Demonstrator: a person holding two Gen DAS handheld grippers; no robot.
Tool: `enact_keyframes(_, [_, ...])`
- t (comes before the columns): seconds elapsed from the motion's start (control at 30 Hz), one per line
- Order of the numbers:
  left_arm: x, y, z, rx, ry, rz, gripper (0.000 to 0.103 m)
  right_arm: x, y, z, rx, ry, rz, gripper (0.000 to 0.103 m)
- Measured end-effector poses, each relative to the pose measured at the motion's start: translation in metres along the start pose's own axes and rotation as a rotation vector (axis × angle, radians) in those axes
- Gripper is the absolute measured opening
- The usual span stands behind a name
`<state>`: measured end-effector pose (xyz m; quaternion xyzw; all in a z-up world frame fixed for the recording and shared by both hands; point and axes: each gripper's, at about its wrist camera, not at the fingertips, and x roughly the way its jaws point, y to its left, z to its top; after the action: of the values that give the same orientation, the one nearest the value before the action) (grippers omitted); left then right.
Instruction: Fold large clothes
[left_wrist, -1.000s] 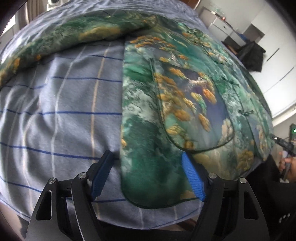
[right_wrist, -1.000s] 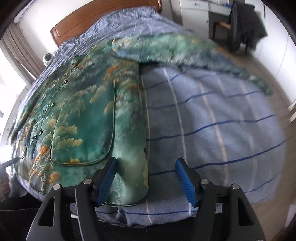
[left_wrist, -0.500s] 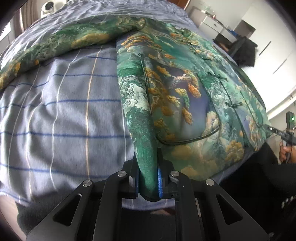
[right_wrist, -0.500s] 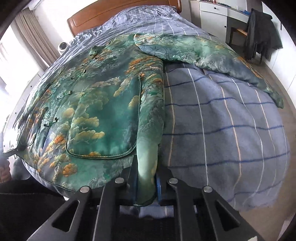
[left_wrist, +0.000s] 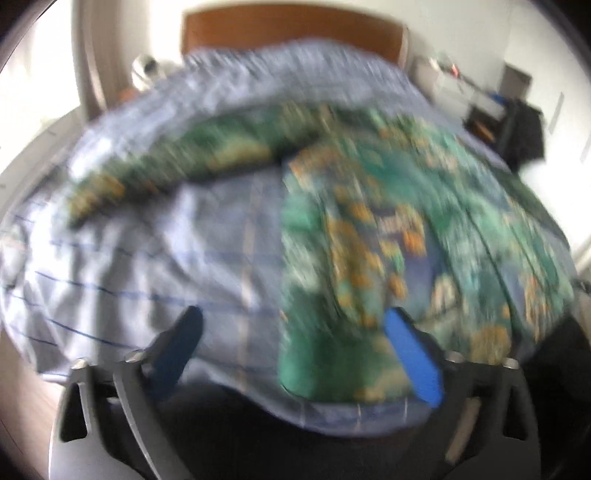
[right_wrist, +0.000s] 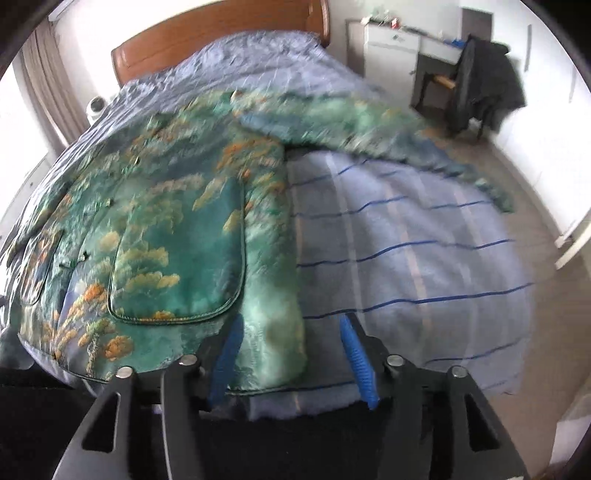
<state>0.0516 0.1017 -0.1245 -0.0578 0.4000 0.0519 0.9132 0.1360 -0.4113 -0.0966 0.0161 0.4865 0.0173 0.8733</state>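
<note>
Satin jacket (right_wrist: 177, 236) lay lower left, likely soft and slippery; my left gripper (left_wrist: 299, 354) and right gripper (right_wrist: 291, 354) gaped empty over its hem (right_wrist: 258, 384), the best hold.

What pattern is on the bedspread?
Light blue bedspread with dark blue and pale stripes forming a grid; clearest in the right wrist view.

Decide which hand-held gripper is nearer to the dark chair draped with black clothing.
Right. The right hand-held gripper is open at the jacket hem on the bed's chair side; the left hand-held gripper, also open, sits at the opposite hem corner.
</note>
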Motion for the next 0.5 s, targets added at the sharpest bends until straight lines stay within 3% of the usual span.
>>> enact_keyframes(0.07, [-0.010,0.002,0.009,-0.009,-0.058,0.036,0.101,-0.014,-0.001,-0.003,0.011,-0.043,-0.040,0.073])
enact_keyframes(0.2, [-0.012,0.000,0.028,-0.013,-0.105,0.068,0.101,-0.031,0.007,-0.001,0.004,-0.116,-0.091,0.079])
enact_keyframes(0.37, [-0.011,-0.004,0.029,-0.042,-0.092,-0.019,0.101,-0.050,0.027,0.006,-0.071,-0.241,-0.154,0.081])
enact_keyframes(0.5, [-0.009,-0.015,0.024,-0.036,-0.068,-0.066,0.101,-0.062,0.032,0.009,-0.087,-0.333,-0.157,0.085])
